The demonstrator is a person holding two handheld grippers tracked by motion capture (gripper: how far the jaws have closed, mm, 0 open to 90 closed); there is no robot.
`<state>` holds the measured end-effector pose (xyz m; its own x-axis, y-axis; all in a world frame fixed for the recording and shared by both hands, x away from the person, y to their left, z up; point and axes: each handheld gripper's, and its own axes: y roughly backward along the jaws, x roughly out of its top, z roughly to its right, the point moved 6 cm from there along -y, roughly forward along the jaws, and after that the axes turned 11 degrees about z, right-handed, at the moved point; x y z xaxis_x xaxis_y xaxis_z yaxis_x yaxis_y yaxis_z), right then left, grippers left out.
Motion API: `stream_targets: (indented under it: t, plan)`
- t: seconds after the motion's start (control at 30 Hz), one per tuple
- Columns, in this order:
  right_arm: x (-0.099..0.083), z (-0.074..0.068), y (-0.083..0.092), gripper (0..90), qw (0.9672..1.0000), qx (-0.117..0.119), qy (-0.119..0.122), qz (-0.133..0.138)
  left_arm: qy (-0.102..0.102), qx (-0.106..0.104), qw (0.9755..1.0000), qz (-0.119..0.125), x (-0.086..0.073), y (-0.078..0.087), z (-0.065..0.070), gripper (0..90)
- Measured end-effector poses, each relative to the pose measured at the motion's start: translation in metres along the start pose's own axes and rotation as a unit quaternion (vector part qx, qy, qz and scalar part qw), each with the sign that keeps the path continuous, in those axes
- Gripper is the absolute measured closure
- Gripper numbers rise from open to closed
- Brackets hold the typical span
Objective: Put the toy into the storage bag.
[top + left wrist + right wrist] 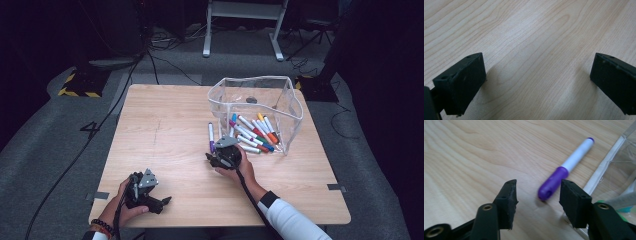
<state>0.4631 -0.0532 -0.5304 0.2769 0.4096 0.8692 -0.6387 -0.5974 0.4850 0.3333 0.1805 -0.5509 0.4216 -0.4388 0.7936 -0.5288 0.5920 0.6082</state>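
Right gripper [537,192] hanging unclenched, straddling purple marker [564,172] cap near worktop's [165,125] right edge | closing squarely on cap advisable; left gripper [536,82] resting released

The pouch [614,167] is cut off by the right gripper view's right edge, its contents blurred. In the high view, the purple marker's [211,137] lower end is hidden behind the right gripper [223,156].
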Motion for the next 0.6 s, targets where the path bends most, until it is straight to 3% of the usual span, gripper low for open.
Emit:
stream_targets:
  t: [0.03, 0.13, 0.2, 0.4, 0.5, 0.6]
  plan:
    - [0.000, 0.005, -0.002, 40.0, 1.0000, 0.001, -0.008, -0.001, 0.000, 0.000, 1.0000, 0.000, 0.000, 0.000, 0.000, 0.5]
    - [0.001, 0.005, -0.008, 36.9, 1.0000, 0.002, -0.003, -0.002, 0.000, 0.000, 1.0000, 0.000, 0.000, 0.000, 0.000, 0.5]
    - [0.000, 0.005, -0.014, 39.4, 0.9999, -0.008, 0.001, -0.007, 0.000, 0.000, 1.0000, 0.000, 0.000, 0.000, 0.000, 0.5]
    - [0.007, 0.009, -0.027, 37.7, 0.9992, -0.023, -0.032, -0.001, -0.001, 0.000, 1.0000, 0.000, 0.000, 0.000, 0.000, 0.5]
    - [0.010, 0.013, -0.038, 42.6, 0.9978, -0.050, -0.042, -0.011, 0.000, 0.000, 1.0000, 0.000, 0.000, 0.000, 0.000, 0.5]
    - [0.010, 0.014, -0.042, 46.6, 0.9970, -0.052, -0.056, -0.016, 0.000, 0.000, 1.0000, 0.000, 0.000, 0.000, 0.000, 0.5]
